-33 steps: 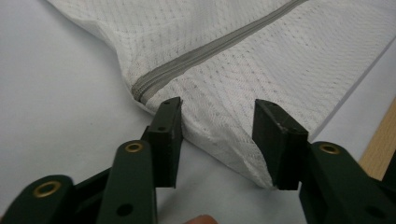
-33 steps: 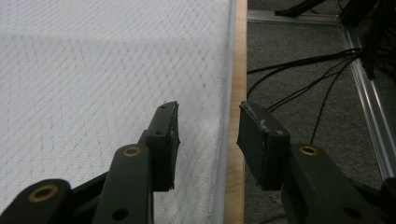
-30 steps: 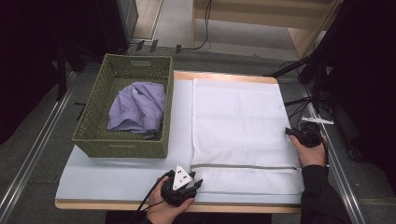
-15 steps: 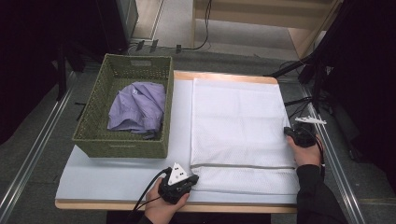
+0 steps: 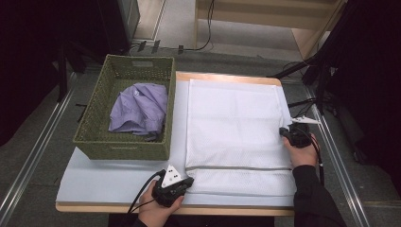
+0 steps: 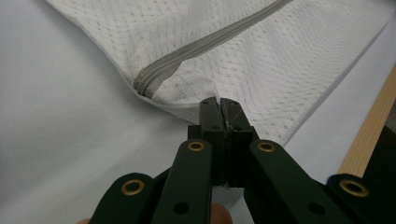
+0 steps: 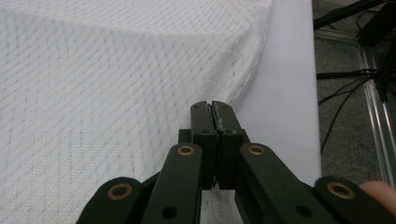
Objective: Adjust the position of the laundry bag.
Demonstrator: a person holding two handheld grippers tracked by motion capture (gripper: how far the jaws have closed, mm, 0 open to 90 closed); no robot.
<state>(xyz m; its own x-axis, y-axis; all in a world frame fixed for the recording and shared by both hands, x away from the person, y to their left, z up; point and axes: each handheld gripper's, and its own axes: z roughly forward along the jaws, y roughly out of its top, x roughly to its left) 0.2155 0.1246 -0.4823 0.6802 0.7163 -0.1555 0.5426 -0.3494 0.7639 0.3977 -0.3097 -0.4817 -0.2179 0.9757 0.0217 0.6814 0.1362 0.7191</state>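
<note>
You had the left gripper point(image 6: 218, 100) pinching the mesh laundry bag point(image 6: 243, 65) beside its zipper point(image 6: 187, 58); the right gripper point(image 7: 211, 105) clamped the bag's edge.

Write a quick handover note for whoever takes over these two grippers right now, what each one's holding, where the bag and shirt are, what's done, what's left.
Left gripper: shut on the mesh bag, at its near-left corner just below the zipper end.
Right gripper: shut on the bag's right edge, about midway up.
The bag lies flat on the table, zipper closed as far as can be seen.
The purple shirt sits crumpled in the green basket, left of the bag, untouched.
Done: both grips on the bag.
Left, probably: open the bag and put the shirt in.
</note>
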